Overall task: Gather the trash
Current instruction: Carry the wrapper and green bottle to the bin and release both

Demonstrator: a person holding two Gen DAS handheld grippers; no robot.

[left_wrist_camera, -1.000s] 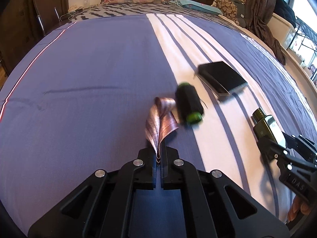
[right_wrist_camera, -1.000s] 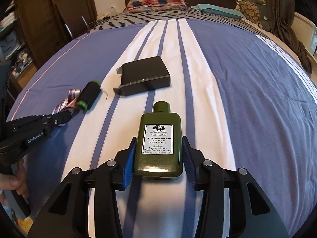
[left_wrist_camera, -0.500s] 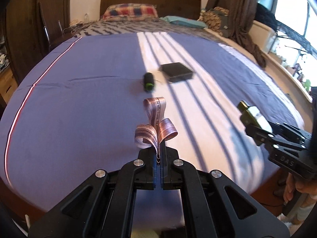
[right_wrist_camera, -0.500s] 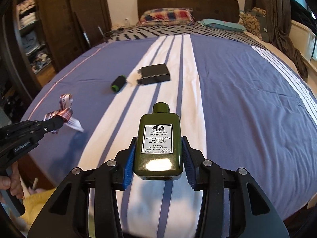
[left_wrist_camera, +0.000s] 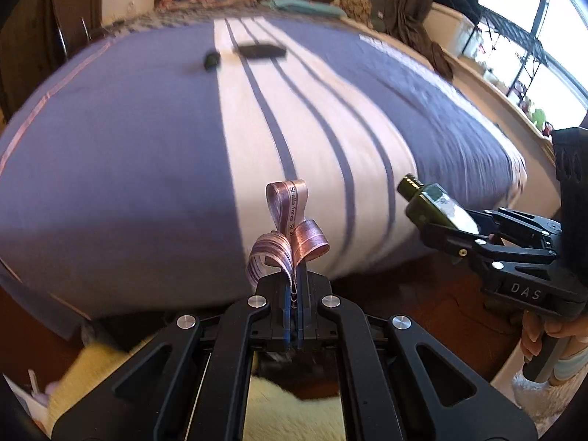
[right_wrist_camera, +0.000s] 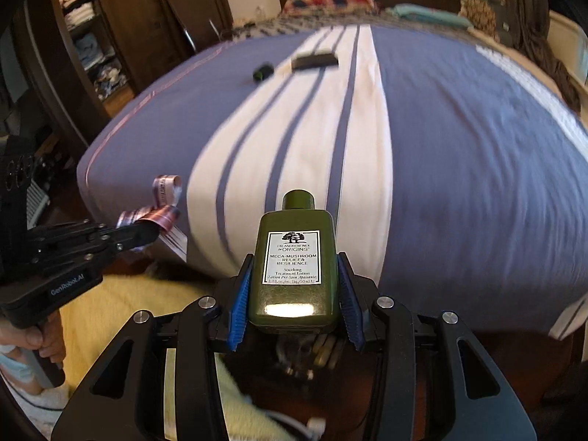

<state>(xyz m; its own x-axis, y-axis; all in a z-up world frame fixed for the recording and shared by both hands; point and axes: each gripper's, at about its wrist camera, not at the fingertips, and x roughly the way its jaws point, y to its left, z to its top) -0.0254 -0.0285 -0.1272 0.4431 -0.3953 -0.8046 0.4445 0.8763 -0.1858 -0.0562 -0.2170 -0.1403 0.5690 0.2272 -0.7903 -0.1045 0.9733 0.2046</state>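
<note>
My left gripper (left_wrist_camera: pixel 293 286) is shut on a curled pink ribbon (left_wrist_camera: pixel 290 228), held in the air off the foot of the bed; the ribbon also shows in the right wrist view (right_wrist_camera: pixel 161 209). My right gripper (right_wrist_camera: pixel 294 294) is shut on a green lotion bottle (right_wrist_camera: pixel 294 261), also held off the bed's foot; the bottle shows at the right of the left wrist view (left_wrist_camera: pixel 433 205). A black spool with a green end (right_wrist_camera: pixel 262 71) and a black box (right_wrist_camera: pixel 314 60) lie far up the striped bedspread (right_wrist_camera: pixel 459 147).
A yellow fluffy rug (right_wrist_camera: pixel 121 308) lies on the dark wooden floor below both grippers. A wardrobe with shelves (right_wrist_camera: pixel 92 47) stands at the left, pillows (right_wrist_camera: pixel 330 0) at the headboard, curtains and a window ledge (left_wrist_camera: pixel 477 44) at the right.
Both grippers have drawn back from the bed with the ribbon and the bottle. The spool and the box now look small and far, and the floor and the rug have come into view.
</note>
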